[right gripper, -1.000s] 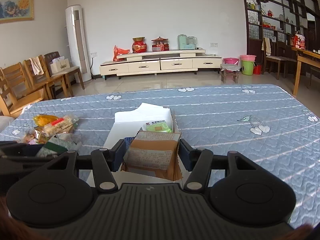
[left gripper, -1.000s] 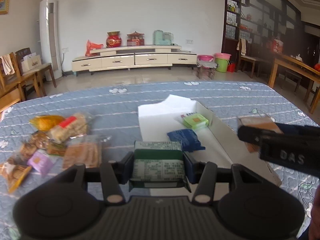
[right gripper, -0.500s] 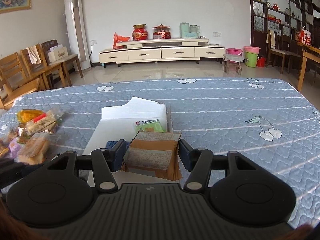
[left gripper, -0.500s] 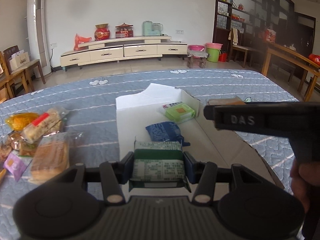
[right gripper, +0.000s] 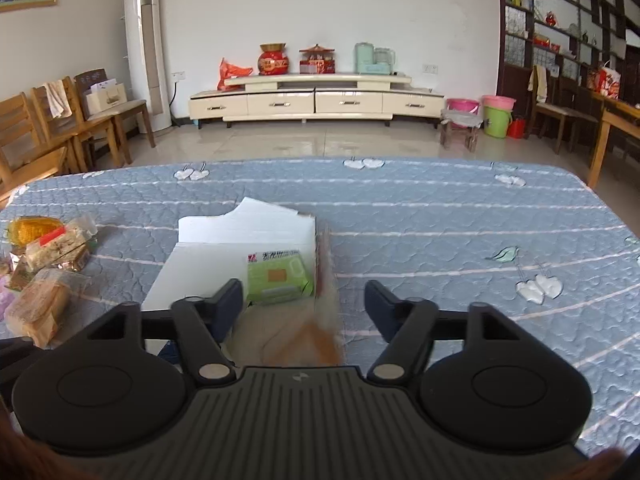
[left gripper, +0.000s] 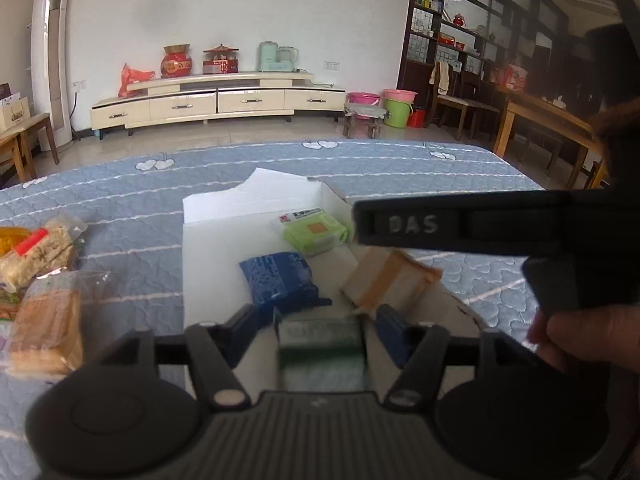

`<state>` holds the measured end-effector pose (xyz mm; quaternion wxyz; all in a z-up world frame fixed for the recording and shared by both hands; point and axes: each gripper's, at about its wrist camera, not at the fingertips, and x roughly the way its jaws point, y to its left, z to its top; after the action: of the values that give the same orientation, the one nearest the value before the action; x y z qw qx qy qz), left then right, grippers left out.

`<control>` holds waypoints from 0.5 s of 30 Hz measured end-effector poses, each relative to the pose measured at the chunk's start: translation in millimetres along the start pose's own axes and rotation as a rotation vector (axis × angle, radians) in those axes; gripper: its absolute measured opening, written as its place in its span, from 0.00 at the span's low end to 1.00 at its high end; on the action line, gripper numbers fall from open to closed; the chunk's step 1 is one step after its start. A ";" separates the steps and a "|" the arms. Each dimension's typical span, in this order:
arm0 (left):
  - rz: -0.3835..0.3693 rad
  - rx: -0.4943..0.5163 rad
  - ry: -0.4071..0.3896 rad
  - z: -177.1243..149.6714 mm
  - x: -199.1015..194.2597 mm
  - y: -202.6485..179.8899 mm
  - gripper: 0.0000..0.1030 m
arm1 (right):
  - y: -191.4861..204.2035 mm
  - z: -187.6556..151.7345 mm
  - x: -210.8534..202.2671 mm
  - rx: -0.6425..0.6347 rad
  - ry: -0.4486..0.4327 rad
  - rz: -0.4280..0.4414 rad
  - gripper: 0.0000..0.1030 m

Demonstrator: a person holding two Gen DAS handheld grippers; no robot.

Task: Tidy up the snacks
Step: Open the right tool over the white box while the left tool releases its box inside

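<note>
My left gripper (left gripper: 318,320) hangs over the near end of the open white box (left gripper: 212,260). Its jaws are opening, and a blurred green packet (left gripper: 320,344) sits loose between them with gaps on both sides. My right gripper (right gripper: 304,300) is over the same box (right gripper: 200,264), jaws opening wide. A blurred brown packet (right gripper: 304,336) drops free between them, and the left wrist view shows it tilted (left gripper: 388,280) in the box. A light green packet (left gripper: 316,232) (right gripper: 278,276) and a blue packet (left gripper: 280,280) lie inside.
A pile of bagged snacks (left gripper: 44,312) (right gripper: 40,308) lies on the blue quilted table (right gripper: 440,240) left of the box. One black finger of the right gripper (left gripper: 460,224) crosses the left wrist view, with a person's hand (left gripper: 580,332) below it. Chairs stand beyond the table.
Both grippers moved forward over the box and spread their jaws. The green packet and the brown packet, held a moment ago, have come free and are blurred.
</note>
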<state>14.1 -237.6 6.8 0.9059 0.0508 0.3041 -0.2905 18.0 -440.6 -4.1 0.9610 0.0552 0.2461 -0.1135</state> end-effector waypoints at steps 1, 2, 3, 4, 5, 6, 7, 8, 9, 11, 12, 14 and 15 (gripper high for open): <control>0.012 -0.001 -0.004 0.3 -3.0 1.3 0.70 | 0.8 0.1 -3.5 0.000 -0.006 -0.005 0.87; 0.021 -0.005 -0.005 1.0 -6.2 3.6 0.70 | 1.6 0.2 -7.3 0.003 -0.011 -0.005 0.87; 0.033 -0.012 -0.006 1.9 -9.7 6.8 0.70 | 2.7 0.7 -11.5 0.009 -0.020 -0.005 0.89; 0.047 -0.020 -0.009 2.9 -13.7 10.3 0.72 | 4.0 0.8 -15.4 0.013 -0.027 -0.005 0.91; 0.063 -0.027 -0.013 3.9 -18.4 13.6 0.75 | 5.7 0.6 -19.1 0.014 -0.032 -0.005 0.97; 0.082 -0.033 -0.019 4.7 -23.1 17.5 0.77 | 7.7 0.3 -22.7 0.014 -0.038 -0.008 1.00; 0.102 -0.037 -0.025 5.5 -28.3 21.8 0.79 | 10.0 0.0 -26.2 0.014 -0.044 -0.014 1.00; 0.121 -0.041 -0.030 5.8 -32.9 26.3 0.80 | 12.5 -0.8 -29.7 0.015 -0.048 -0.016 1.00; 0.141 -0.047 -0.032 5.6 -37.5 30.9 0.81 | 15.2 -1.8 -33.2 0.019 -0.052 -0.016 1.00; 0.166 -0.063 -0.034 5.3 -46.3 40.4 0.81 | 20.0 -3.3 -38.9 0.032 -0.057 -0.013 1.00; 0.179 -0.070 -0.035 4.9 -50.4 45.0 0.81 | 23.2 -4.1 -41.5 0.035 -0.058 -0.011 1.00; 0.204 -0.080 -0.040 3.7 -58.5 54.0 0.81 | 28.0 -3.2 -43.2 0.037 -0.057 -0.005 1.00; 0.215 -0.088 -0.042 3.4 -62.1 58.7 0.81 | 31.1 -3.5 -44.6 0.036 -0.057 0.000 1.00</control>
<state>8.4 -159.3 40.6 0.9393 0.0373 0.2903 -0.1792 -14.1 -401.4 16.1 0.9664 0.0695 0.2166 -0.1194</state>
